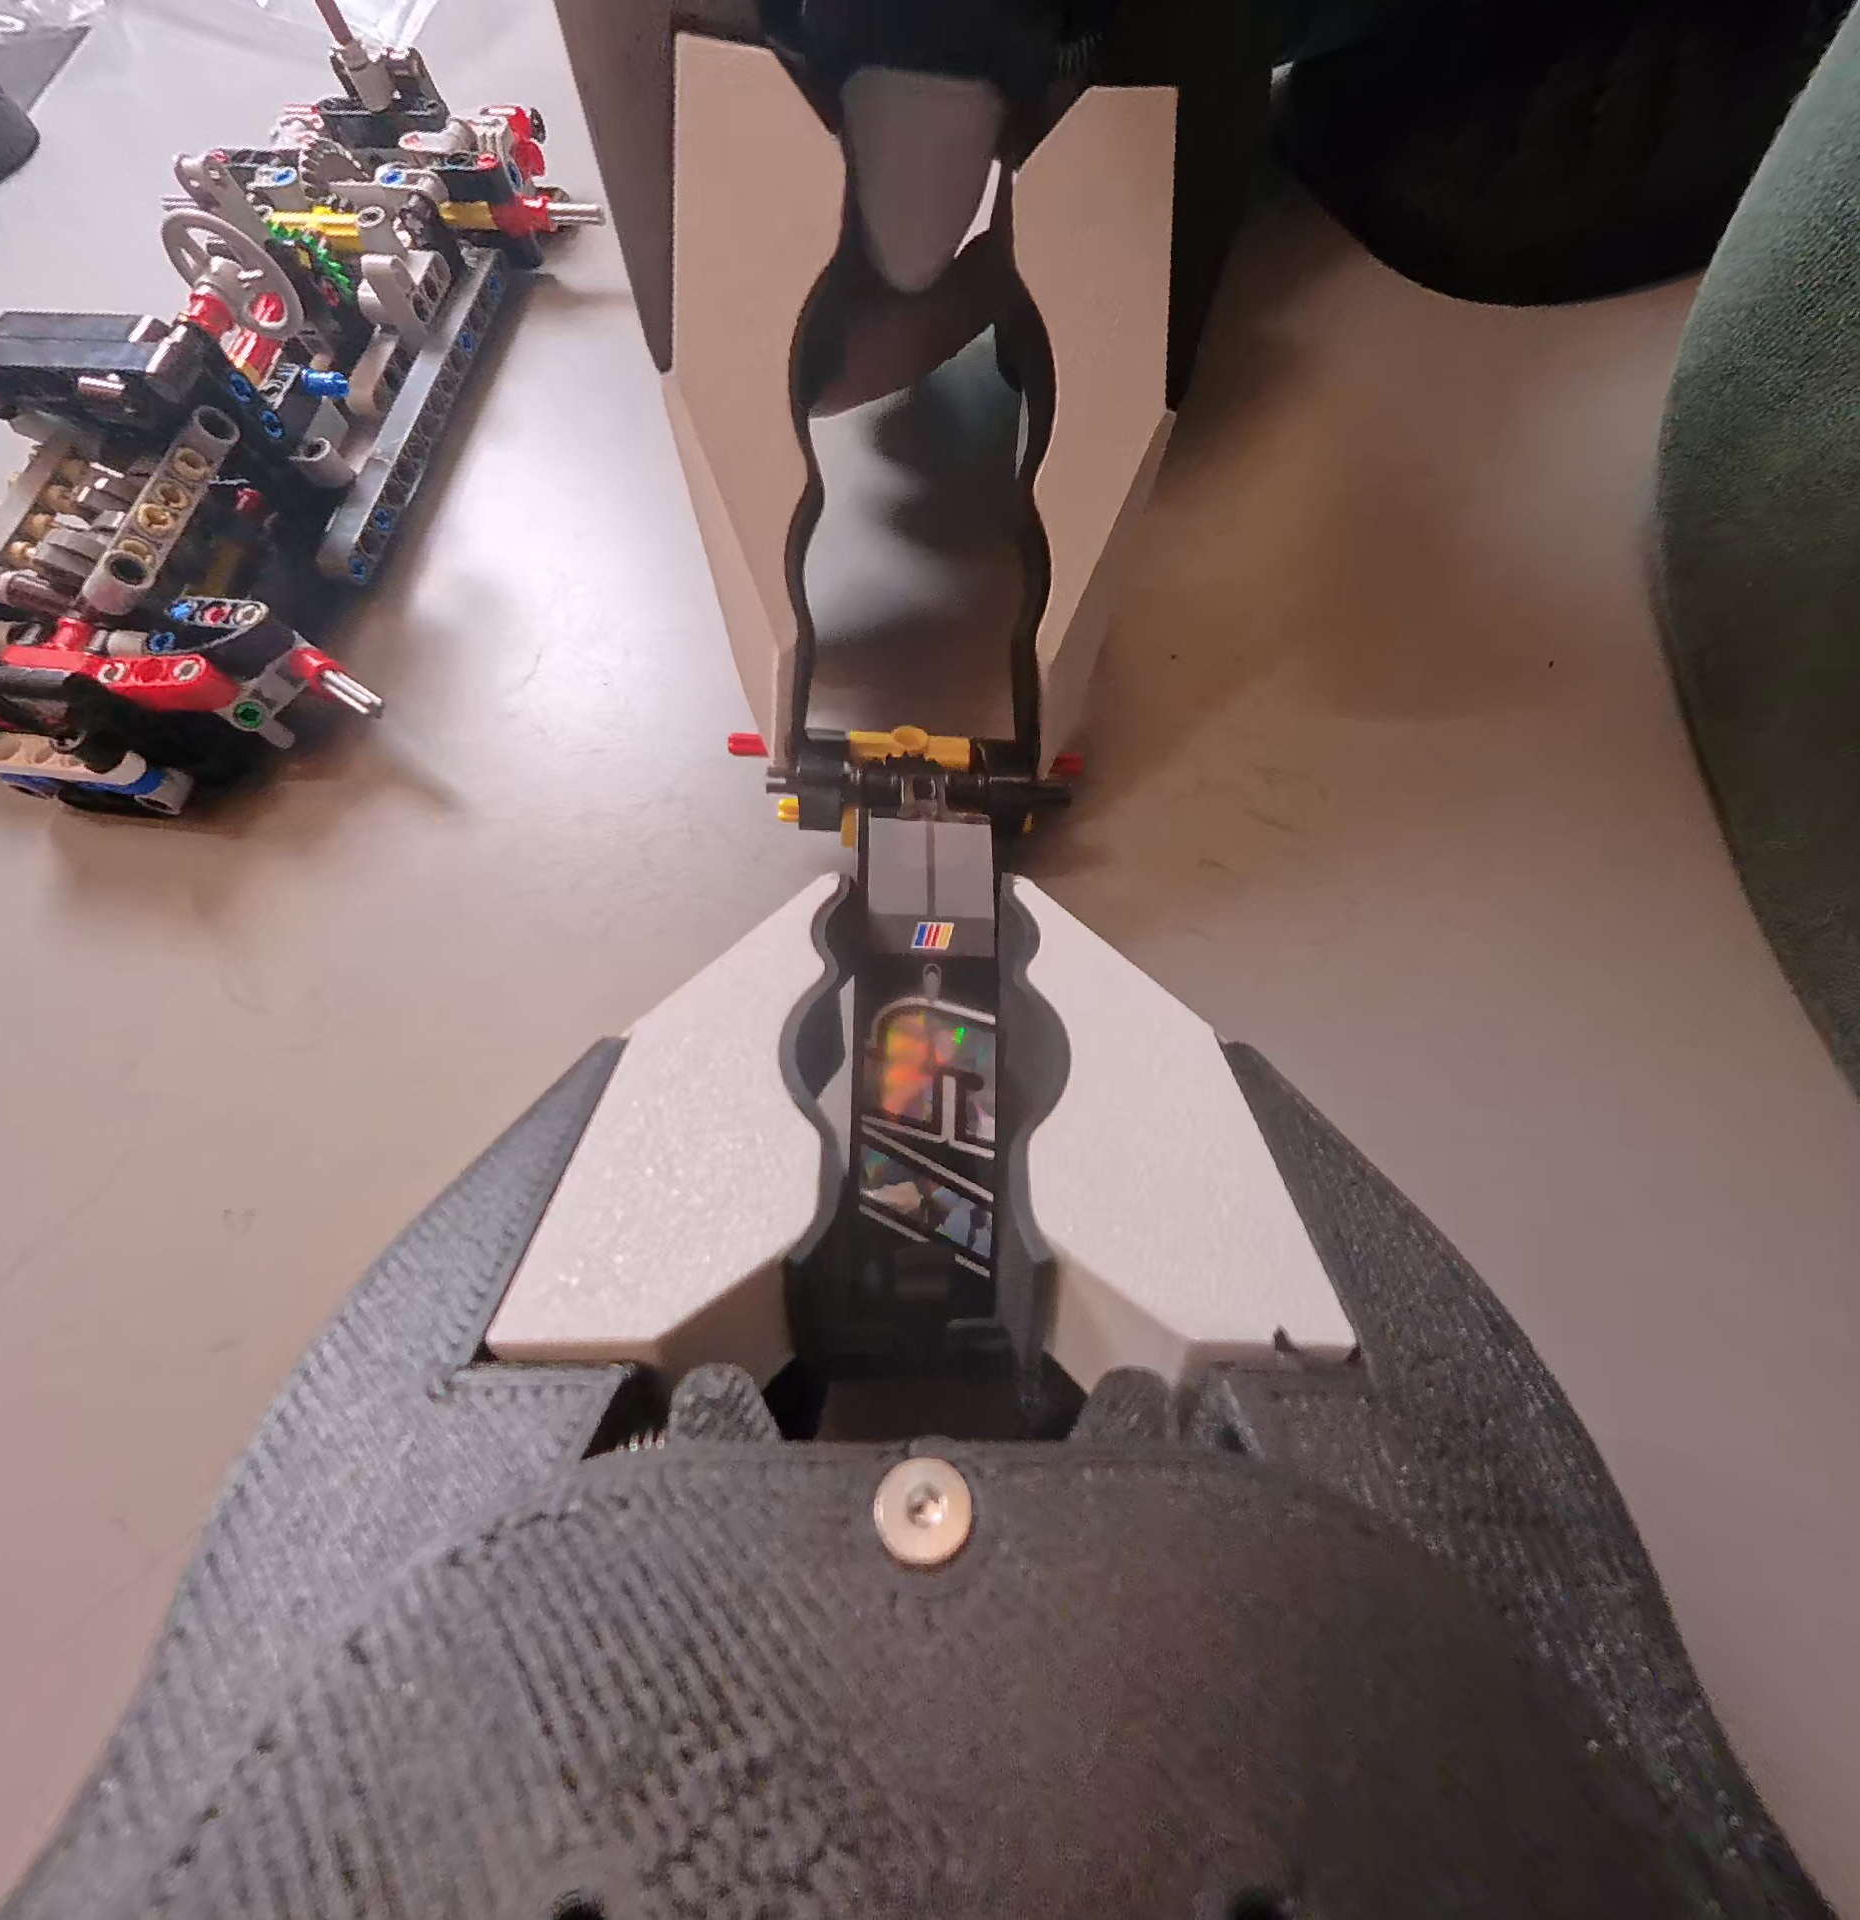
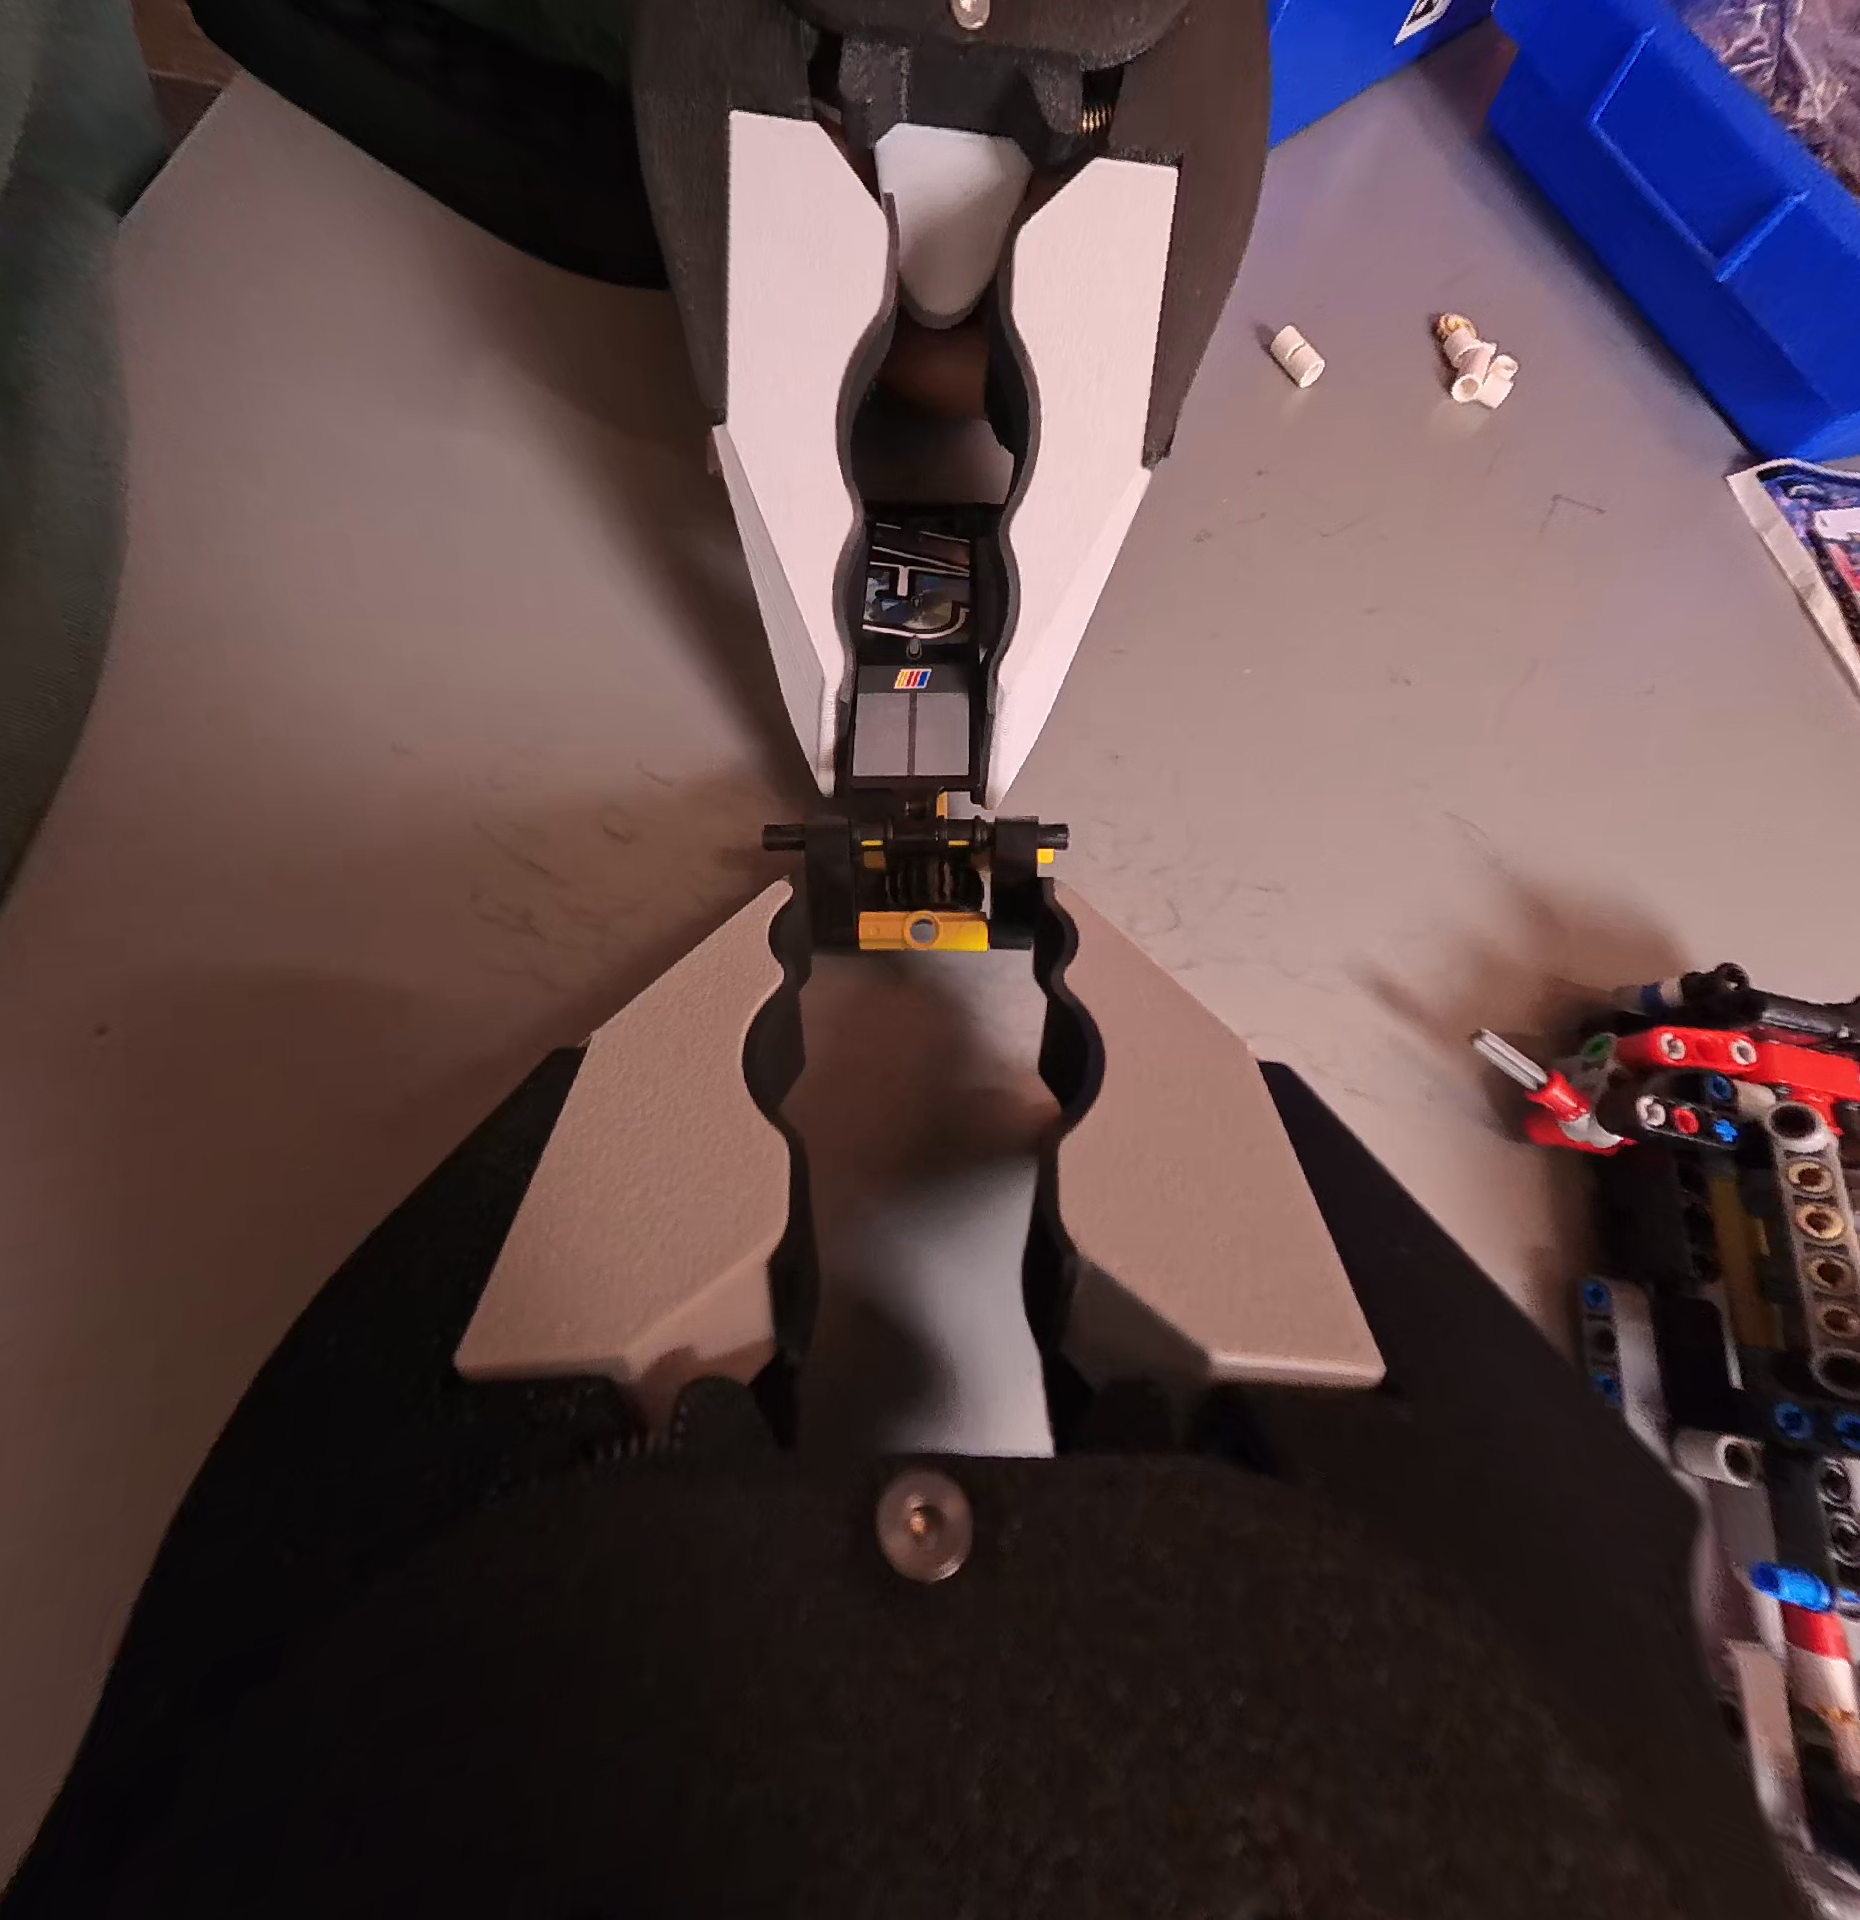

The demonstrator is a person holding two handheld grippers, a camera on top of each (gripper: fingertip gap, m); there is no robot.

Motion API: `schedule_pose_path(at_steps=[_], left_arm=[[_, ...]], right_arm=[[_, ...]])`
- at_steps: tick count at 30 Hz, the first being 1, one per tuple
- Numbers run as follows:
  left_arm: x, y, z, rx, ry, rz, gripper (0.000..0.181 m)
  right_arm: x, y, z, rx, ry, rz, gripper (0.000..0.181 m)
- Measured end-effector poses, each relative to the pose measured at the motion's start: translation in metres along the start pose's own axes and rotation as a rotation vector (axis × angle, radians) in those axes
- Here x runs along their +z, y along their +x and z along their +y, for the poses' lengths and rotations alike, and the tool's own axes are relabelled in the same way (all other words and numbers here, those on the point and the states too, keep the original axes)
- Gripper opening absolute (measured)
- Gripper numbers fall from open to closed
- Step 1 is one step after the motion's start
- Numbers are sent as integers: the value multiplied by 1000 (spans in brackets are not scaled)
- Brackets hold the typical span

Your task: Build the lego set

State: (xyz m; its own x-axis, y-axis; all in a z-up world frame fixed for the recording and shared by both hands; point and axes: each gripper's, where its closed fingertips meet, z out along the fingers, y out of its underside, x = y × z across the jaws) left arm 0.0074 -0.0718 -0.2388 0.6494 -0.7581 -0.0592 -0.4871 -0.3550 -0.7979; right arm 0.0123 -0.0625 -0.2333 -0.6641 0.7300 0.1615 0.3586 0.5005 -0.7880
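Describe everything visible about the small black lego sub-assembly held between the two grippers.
The lego sub-assembly is a long, glossy black plastic panel with shiny holographic stickers and a small striped one. At its far end sits a crossways hinge block of black pieces, a yellow connector, dark gears and red-tipped pins. The left gripper is shut on the panel; the right gripper clasps the hinge block. It lies roughly level, just over the table.

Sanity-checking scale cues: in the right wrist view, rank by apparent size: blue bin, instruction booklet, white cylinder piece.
1. blue bin, cut off by the frame.
2. instruction booklet, also cropped at the edge, so its rank against the bin is unsure.
3. white cylinder piece, clearly smallest.
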Motion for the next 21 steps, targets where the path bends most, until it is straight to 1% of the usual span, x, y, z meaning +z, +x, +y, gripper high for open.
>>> schedule_pose_path(at_steps=[1,2,3,7,10,16,19,21], left_arm=[[0,0,1,2,-2,-1,24],[-1,-1,1,4,-3,-3,24],[-1,-2,2,3,-4,-6,24],[-2,-2,2,1,-5,-3,24],[-2,-2,2,0,-5,0,24],[-2,-1,3,11,-9,1,24],[-2,-2,6,21,-21,-6,24],[-2,-3,8,28,-36,-11,24]], right_arm=[[-2,-1,0,-9,3,-2,44],[-4,0,0,-8,3,-5,54],[-8,0,1,0,1,-12,59],[-15,6,11,18,-26,2,70],[-13,8,14,25,-23,8,68],[-12,9,13,25,-11,17,56],[-11,8,13,21,-11,16,58],[-10,7,12,25,-11,12,64]])
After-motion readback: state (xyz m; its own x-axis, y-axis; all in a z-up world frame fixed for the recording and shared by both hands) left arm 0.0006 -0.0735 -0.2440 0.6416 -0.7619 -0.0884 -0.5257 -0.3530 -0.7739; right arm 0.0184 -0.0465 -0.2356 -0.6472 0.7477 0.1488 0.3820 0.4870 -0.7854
